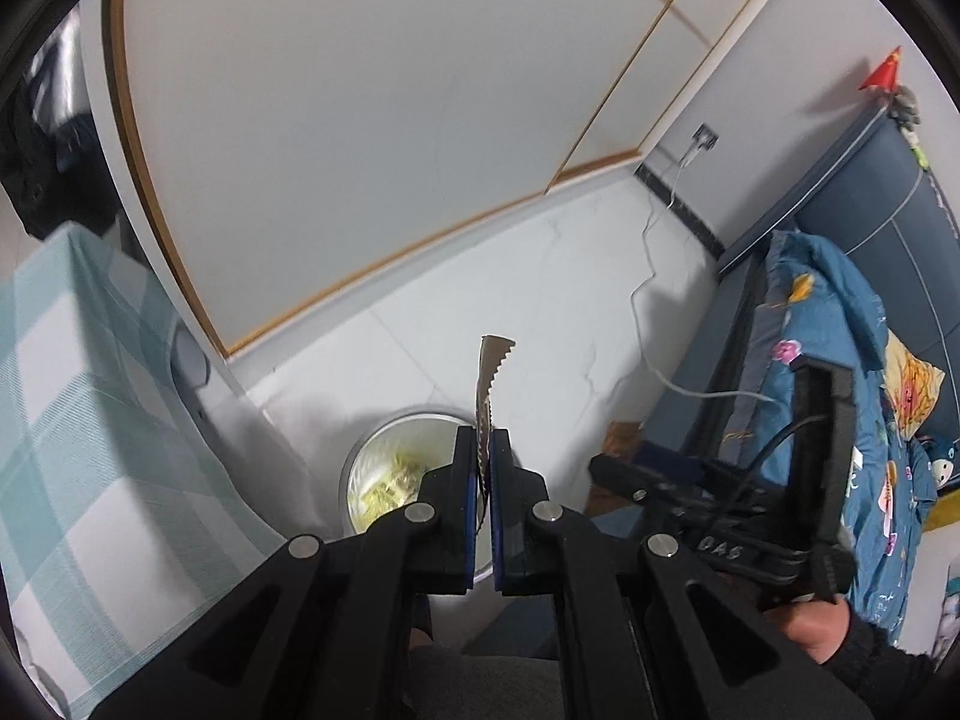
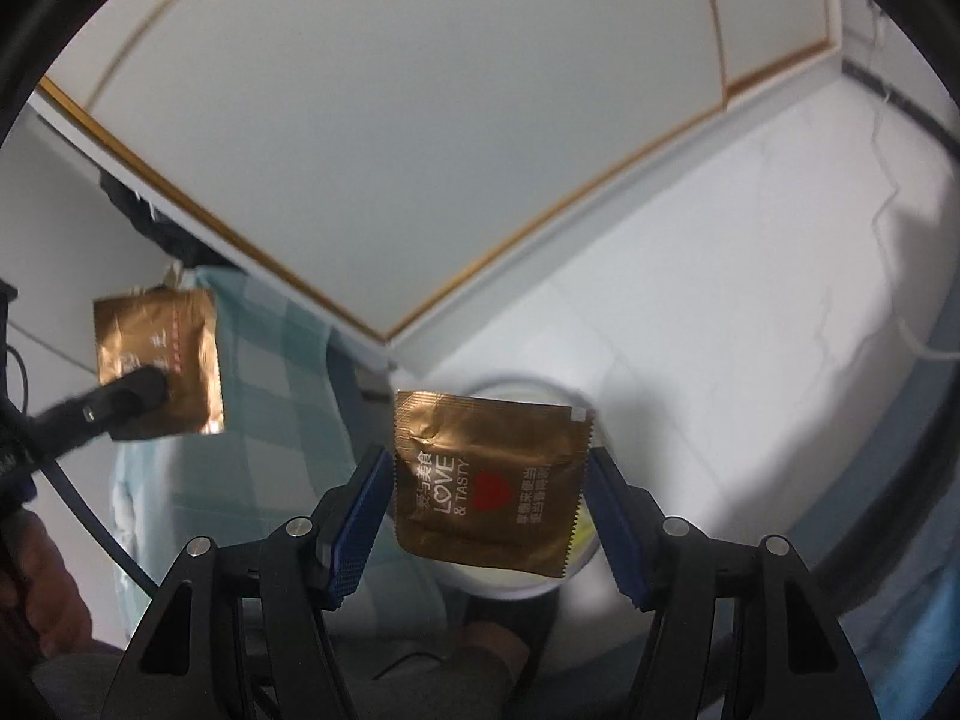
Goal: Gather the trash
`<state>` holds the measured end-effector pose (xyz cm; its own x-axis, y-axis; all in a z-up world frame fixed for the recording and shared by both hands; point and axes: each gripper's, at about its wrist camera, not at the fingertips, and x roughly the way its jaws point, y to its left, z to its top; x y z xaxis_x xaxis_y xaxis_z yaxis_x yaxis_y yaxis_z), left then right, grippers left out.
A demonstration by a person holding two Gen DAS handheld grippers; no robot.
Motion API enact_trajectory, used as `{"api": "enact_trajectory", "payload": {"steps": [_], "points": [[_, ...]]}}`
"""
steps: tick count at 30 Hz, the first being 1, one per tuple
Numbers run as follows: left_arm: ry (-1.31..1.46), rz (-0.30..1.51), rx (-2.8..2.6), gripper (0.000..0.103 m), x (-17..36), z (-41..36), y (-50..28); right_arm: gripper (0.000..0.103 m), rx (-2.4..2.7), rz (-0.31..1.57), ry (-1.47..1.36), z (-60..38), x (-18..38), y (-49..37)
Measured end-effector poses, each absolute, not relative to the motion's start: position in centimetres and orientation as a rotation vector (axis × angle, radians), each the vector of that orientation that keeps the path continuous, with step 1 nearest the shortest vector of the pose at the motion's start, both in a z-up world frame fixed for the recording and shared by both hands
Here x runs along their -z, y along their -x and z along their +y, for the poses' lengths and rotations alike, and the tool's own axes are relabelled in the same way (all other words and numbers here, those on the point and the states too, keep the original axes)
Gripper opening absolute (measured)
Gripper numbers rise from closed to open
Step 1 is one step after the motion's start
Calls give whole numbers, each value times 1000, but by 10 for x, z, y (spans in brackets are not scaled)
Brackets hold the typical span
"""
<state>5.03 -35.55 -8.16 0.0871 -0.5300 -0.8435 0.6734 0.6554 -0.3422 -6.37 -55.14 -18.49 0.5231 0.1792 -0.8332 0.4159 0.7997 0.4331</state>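
A gold snack packet (image 1: 491, 381), seen edge-on with a serrated end, sticks up from my left gripper (image 1: 485, 438), which is shut on it. Below it stands a round trash bin (image 1: 384, 450) with a white liner and yellowish scraps inside. In the right wrist view a second gold packet (image 2: 489, 480), printed "LOVE & TASTY", spans the jaws of my right gripper (image 2: 489, 468), held by its side edges over the bin's rim (image 2: 510, 383). The left gripper's packet (image 2: 156, 348) shows there at the left.
A table under a teal checked cloth (image 1: 90, 420) stands left of the bin. White sliding panels with gold trim (image 1: 360, 150) rise behind it. A bed with a blue floral quilt (image 1: 840, 390) is at the right, and a white cable (image 1: 648, 300) trails over the white floor.
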Motion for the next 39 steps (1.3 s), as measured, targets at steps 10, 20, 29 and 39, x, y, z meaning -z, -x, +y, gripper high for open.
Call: {"api": "enact_trajectory", "payload": {"steps": [10,20,29,39], "points": [[-160,1306,860,0,119,-364,-58,66,49,1163,-721,-533,259,42],[-159,1396,852,0,145,-372,-63,78,120,1185,-761,-539,272,52],[-183,1476,859,0,163,-379,-61,84,206,1084,-770,-562,233,70],[-233,1566,869,0,179,-387,-56,87,248,1017,-789,-575,214,84]]}}
